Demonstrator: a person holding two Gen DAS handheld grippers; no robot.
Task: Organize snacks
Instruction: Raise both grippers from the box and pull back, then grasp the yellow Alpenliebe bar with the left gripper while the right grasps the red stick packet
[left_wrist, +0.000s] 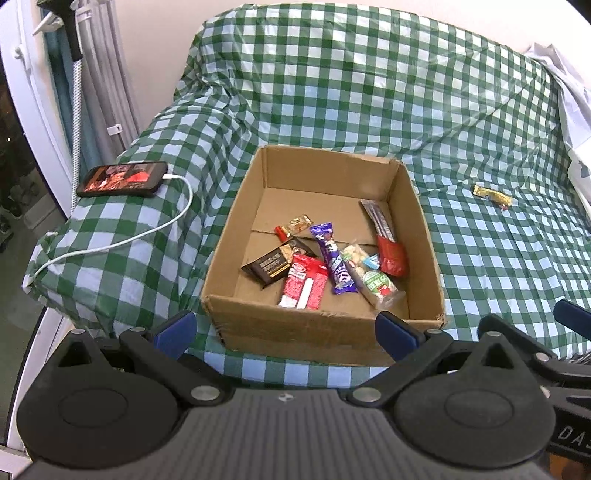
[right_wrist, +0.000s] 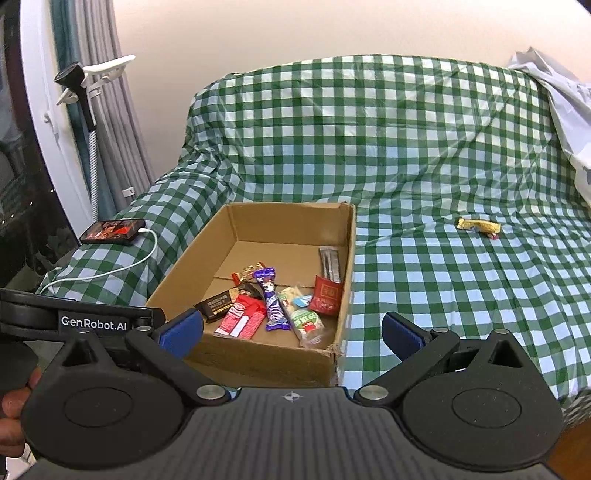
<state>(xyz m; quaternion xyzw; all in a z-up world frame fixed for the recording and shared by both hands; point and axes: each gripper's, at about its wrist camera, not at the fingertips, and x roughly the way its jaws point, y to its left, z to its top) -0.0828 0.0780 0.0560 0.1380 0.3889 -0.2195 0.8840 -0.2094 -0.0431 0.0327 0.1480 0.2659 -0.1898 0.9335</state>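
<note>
Green-checked cloth (right_wrist: 424, 155) covers what looks like a sofa, cardboard box (right_wrist: 192, 258) sitting on the seat, most snacks already piled inside it. One gold-wrapped bar (right_wrist: 478, 224) lies out on the cloth, well apart from the box, to its right. We hold both grippers low at the near edge, empty: left gripper (left_wrist: 284, 330) fingers wide apart in front of the box, right gripper (right_wrist: 291, 332) fingers wide apart too, straddling the box's near right corner. From our right gripper the bar is ahead and off to the right, long axis running roughly left-right across our view. We judge the right hand nearer, so it should go. Phone (left_wrist: 122, 179) on charge at left, not ours to move.
</note>
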